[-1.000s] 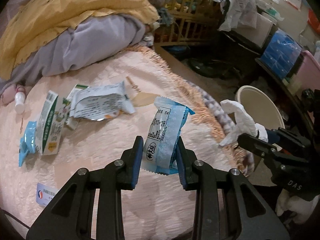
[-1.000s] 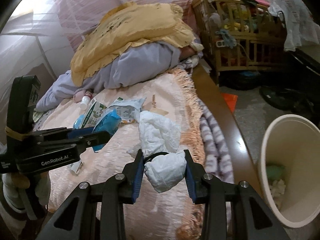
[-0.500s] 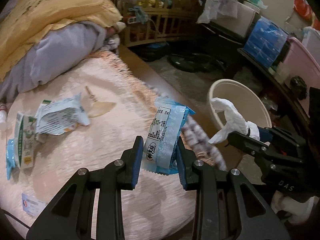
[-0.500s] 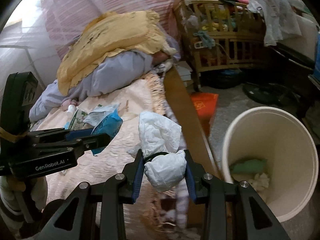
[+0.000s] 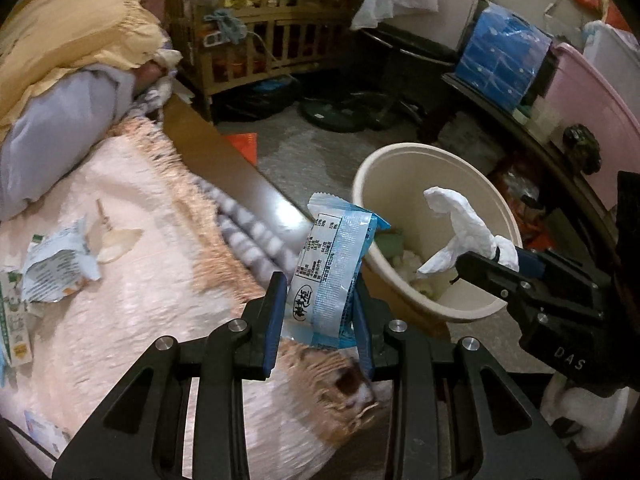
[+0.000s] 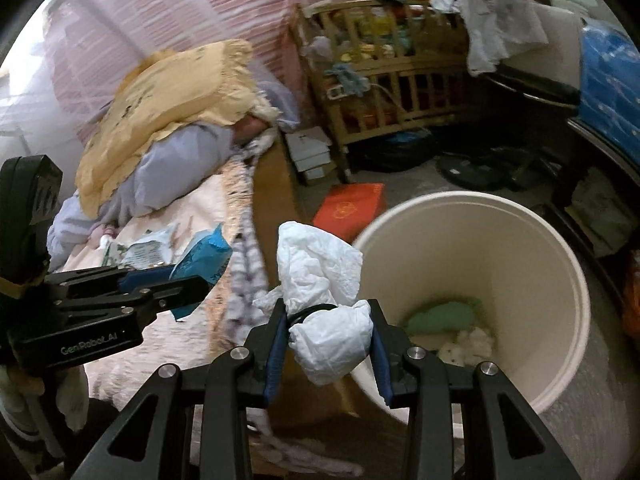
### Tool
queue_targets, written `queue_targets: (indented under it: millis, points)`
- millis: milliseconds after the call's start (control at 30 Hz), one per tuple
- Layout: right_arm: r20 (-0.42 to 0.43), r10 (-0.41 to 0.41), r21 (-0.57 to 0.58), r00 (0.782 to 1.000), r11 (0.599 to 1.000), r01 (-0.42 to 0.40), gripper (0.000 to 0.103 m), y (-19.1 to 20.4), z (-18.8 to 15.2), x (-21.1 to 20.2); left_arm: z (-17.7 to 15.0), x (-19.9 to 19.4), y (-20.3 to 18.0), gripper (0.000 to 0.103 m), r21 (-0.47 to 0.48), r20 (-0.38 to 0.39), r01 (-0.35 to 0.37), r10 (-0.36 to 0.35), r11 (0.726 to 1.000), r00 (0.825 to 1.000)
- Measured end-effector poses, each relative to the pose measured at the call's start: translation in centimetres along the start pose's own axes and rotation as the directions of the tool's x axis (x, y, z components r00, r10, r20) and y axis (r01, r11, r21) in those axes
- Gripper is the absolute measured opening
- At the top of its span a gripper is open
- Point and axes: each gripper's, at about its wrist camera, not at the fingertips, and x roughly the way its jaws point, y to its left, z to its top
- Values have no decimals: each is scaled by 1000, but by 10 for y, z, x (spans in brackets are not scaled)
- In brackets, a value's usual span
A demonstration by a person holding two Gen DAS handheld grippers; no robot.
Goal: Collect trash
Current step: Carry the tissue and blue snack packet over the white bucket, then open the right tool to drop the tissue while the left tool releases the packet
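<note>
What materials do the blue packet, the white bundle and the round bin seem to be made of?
Blue packet: thin glossy plastic film, by its sheen and crimped, zigzag end. White bundle: soft crumpled paper tissue or thin plastic, matte; the picture leaves it open. Bin: smooth cream plastic, probably, by its even moulded rim.

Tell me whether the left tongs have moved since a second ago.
Yes. The left tongs, shut on the blue wrapper, have swung off the pink blanket toward the cream bin, which now sits beside them in the left wrist view.

A cluttered home bedroom; bed with pillows, wooden crib beside it
</note>
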Motion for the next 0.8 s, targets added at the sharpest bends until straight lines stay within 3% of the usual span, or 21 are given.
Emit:
queue_targets:
  millis: [800]
  points:
    - [-32,-130,166,991,977,133,36,-95,-19,3,22,69,-61,29,20,-72,92,-90,996,993]
